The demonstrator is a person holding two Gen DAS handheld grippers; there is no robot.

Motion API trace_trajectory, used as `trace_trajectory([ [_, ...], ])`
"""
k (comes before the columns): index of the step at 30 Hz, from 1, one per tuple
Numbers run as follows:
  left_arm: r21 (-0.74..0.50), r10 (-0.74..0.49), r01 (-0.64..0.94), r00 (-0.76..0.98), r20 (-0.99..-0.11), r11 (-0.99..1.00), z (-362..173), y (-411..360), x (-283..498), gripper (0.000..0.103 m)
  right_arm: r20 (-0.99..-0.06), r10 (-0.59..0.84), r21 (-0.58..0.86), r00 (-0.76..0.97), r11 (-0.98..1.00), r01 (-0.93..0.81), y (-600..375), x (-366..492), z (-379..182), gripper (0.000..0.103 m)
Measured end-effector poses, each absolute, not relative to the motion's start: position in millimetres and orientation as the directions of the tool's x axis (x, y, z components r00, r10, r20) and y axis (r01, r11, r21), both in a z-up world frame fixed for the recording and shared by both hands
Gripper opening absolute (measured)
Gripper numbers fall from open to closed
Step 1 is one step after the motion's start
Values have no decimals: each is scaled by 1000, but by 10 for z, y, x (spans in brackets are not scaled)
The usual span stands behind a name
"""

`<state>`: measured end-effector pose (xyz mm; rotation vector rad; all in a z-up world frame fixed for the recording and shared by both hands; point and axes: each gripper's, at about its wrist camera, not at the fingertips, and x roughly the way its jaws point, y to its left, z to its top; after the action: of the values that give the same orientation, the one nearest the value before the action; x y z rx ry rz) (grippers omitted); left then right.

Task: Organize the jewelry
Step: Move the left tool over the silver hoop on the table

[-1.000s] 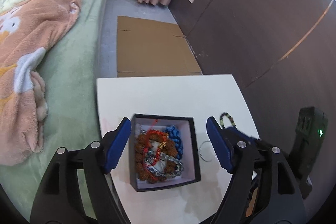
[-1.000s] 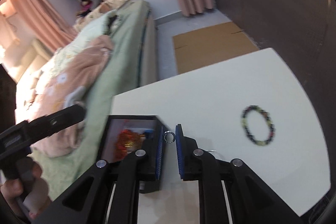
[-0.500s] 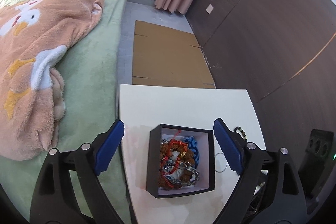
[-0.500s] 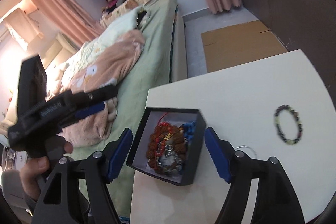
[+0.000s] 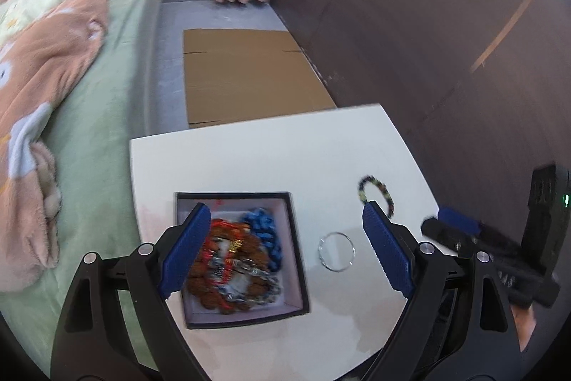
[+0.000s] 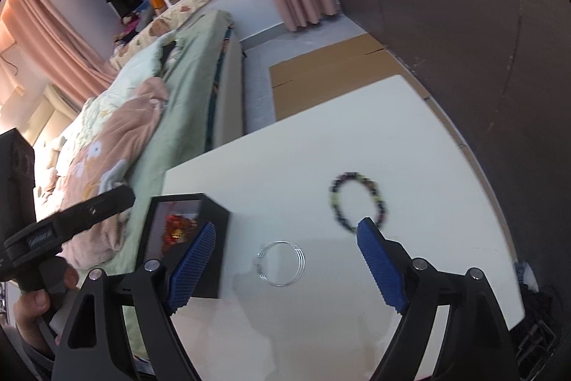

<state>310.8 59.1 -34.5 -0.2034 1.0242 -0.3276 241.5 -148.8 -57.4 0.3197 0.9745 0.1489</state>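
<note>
Both claws spread wide, gripping nothing.

The right gripper [image 6: 285, 259], jaws just opened, hangs over a thin silver ring [image 6: 281, 263] lying on the white table [image 6: 285, 159]; the left gripper [image 5: 285, 252] straddles the black jewelry box [image 5: 298, 259], beaded bracelet [image 6: 358, 199] beyond.

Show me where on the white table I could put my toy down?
The far half of the table, between the box and the far edge, is bare. So is the near strip below the wire ring. It is crowded in the middle: box, ring and bead bracelet lie in a row, and the box is full of jewelry.
</note>
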Motion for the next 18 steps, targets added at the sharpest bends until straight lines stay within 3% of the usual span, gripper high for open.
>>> trace_trajectory([
  [1,-307,-361,190,464,-809,932,-362,501,3097,86,-791,260,330,553,944,27,-1538,2417,-588,80],
  [3,-296,-358,206,424,-832,933,-438,337,3091,76,-799,244,321,550,946,48,-1671,2416,-620,80],
  [5,-320,-378,212,358,-854,924,-554,197,3097,56,-801,234,317,551,946,59,-1775,2412,-630,80],
  [18,-172,-204,151,231,-951,973,-1039,-372,3079,22,-788,234,354,569,929,109,-2275,2309,-692,80],
])
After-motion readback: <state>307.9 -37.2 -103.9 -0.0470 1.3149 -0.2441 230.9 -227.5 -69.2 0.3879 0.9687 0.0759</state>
